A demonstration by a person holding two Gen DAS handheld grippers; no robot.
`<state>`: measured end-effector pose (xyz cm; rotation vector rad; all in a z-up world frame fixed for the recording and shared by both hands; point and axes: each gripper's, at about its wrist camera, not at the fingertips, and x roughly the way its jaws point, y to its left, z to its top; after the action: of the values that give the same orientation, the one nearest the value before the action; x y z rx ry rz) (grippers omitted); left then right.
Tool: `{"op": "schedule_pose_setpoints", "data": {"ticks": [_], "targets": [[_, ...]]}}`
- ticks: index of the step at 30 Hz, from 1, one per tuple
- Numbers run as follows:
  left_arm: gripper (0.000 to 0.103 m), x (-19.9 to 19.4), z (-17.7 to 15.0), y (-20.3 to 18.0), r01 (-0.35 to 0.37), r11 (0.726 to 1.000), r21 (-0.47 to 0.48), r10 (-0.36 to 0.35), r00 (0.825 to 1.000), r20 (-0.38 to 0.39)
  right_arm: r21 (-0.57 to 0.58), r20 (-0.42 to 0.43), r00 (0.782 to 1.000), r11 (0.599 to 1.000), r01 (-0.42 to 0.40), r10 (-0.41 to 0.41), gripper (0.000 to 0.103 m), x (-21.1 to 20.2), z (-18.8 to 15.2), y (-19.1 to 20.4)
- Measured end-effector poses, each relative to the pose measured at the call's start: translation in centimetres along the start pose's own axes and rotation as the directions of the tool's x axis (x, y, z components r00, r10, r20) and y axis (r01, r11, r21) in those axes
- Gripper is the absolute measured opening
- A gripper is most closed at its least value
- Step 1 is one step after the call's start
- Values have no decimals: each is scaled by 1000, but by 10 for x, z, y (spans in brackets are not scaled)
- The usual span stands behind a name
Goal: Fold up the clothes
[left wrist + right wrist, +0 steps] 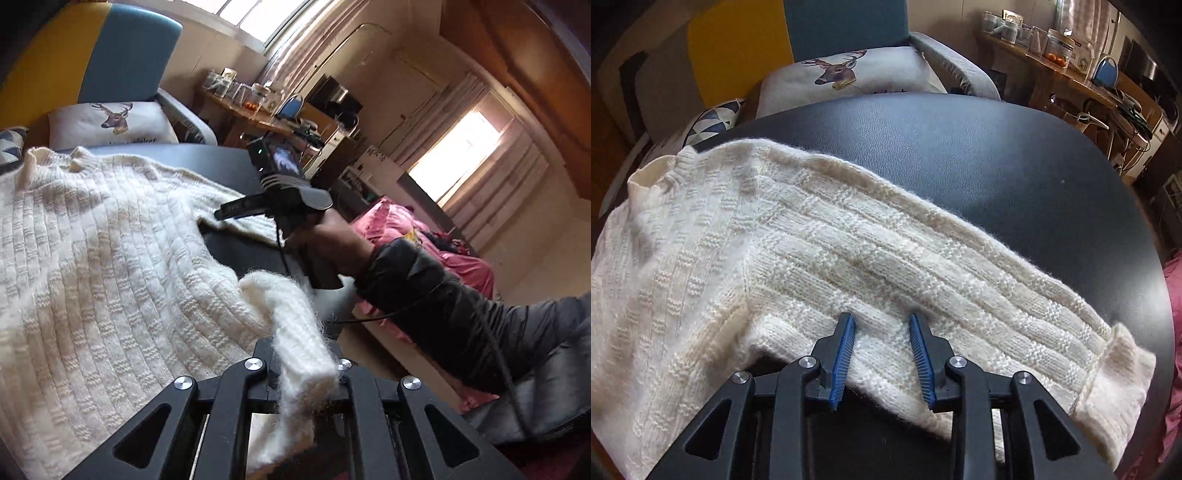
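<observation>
Cream ribbed knit sweater [775, 266] lies flat on the dark counter [997, 177], left tongs [306, 373] pinching its fuzzy cuff [295, 332], right tongs [882, 350] narrowly parted over the sleeve, and that small pinch could slip out under pull

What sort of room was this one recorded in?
Most likely a lived-in home room. An armchair holds a deer-print cushion, a cluttered wooden desk stands by curtained windows, and the white sweater lies on a dark table.
</observation>
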<state>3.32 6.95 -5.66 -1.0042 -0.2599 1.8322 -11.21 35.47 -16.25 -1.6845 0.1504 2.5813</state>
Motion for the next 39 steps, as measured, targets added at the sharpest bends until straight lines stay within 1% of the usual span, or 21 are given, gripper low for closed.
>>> {"op": "schedule_pose_setpoints", "data": {"ticks": [2, 4, 5, 7, 8, 9, 10, 12, 13, 16, 17, 18, 21, 22, 24, 25, 27, 29, 31, 34, 39], "targets": [[8, -8, 9, -1, 9, 1000, -2, -9, 999, 31, 43, 0, 999, 998, -44, 44, 32, 0, 6, -10], [8, -13, 20, 4, -3, 1000, -7, 4, 999, 42, 167, 24, 984, 969, -180, 178, 34, -14, 5, -28], [8, -14, 21, 5, -5, 1000, -18, 6, 999, 46, 254, 78, 948, 913, -319, 309, 34, -22, -3, -41], [8, -15, 20, 10, -1, 999, -41, 3, 999, 54, 407, 183, 805, 701, -585, 565, 35, -27, -30, -60], [8, -16, 19, 13, 2, 999, -53, 1, 998, 57, 454, 201, 741, 609, -650, 640, 36, -26, -45, -61], [8, -16, 18, 15, 11, 998, -67, -7, 998, 62, 481, 204, 701, 554, -680, 684, 36, -24, -61, -58], [8, -18, 16, 17, 24, 996, -83, -19, 998, 67, 503, 204, 672, 512, -696, 712, 37, -22, -77, -55], [8, -22, 16, 18, 43, 994, -102, -35, 996, 85, 552, 198, 653, 468, -691, 731, 41, -9, -99, -38], [8, -24, 16, 17, 49, 993, -106, -39, 995, 91, 578, 205, 630, 426, -695, 749, 42, -2, -107, -30], [8, -30, 17, 14, 58, 992, -110, -46, 994, 101, 629, 292, 480, 212, -748, 827, 45, 16, -120, -16], [8, -31, 17, 13, 57, 993, -107, -46, 994, 102, 630, 324, 441, 157, -761, 837, 46, 25, -117, -8], [8, -33, 17, 11, 58, 993, -104, -47, 994, 101, 633, 343, 424, 127, -764, 838, 50, 31, -112, -4], [8, -34, 16, 3, 73, 994, -77, -67, 994, 86, 629, 383, 435, 115, -769, 815, 49, 44, -92, 9], [8, -32, 15, -1, 75, 995, -61, -70, 995, 74, 592, 382, 474, 184, -785, 793, 39, 38, -82, 11], [8, -28, 10, -11, 69, 998, -16, -68, 997, 35, 466, 374, 594, 409, -784, 713, 24, 4, -61, 10], [8, -25, 8, -16, 66, 998, 7, -66, 998, 15, 394, 370, 649, 520, -758, 665, 23, -12, -51, 13], [9, -13, 2, -26, 84, 996, 44, -82, 996, -43, 243, 319, 769, 736, -632, 554, 22, -37, -31, 26], [9, 6, -5, -33, 109, 992, 62, -102, 989, -108, 153, 232, 878, 875, -459, 419, 21, -37, -20, 34], [9, 33, -13, -34, 142, 988, 53, -131, 975, -177, 67, 146, 953, 958, -278, 266, 15, -24, -17, 37], [9, 73, -25, -34, 165, 986, 34, -150, 952, -267, 9, 41, 981, 982, -188, 187, 11, 5, -27, 22], [9, 117, -41, -23, 134, 991, -1, -125, 925, -360, 5, 54, 987, 988, -152, 152, 14, 4, -28, 3]]}}
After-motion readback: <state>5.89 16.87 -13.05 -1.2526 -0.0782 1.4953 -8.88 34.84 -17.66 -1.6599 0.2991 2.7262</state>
